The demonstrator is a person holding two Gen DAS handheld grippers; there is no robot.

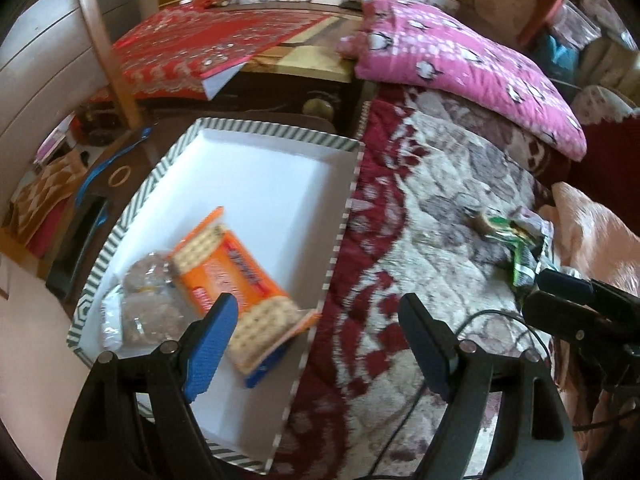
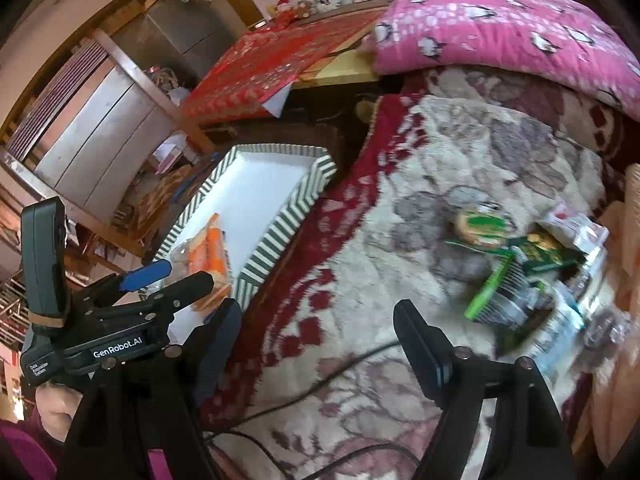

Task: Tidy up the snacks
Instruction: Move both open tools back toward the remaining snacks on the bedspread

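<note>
Both the left gripper (image 1: pixel 316 320) and right gripper (image 2: pixel 316 320) have jaws spread, empty. Orange cracker pack (image 1: pixel 236 280) lies inside the striped tray (image 1: pixel 340 236); green snack packets (image 2: pixel 500 264) remain on the blanket (image 2: pixel 360 288) beside the tray. The crinkly packets might slip when pinched.

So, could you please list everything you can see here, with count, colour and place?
striped box: one, grey-and-white rim, white inside, left of the blanket.
orange cracker pack: one, orange, in the box's near end.
clear snack bag: one, brownish contents, in the box beside the cracker pack.
loose snack packets: several, mostly green and clear, piled on the blanket at right; blurred, so no exact count.
blanket: one, cream and maroon floral.
pink quilt: one, penguin print, at the far end.
red cloth: one, behind the box.
left gripper: open, empty, over the box's near edge.
right gripper: open, empty, over the blanket.
</note>
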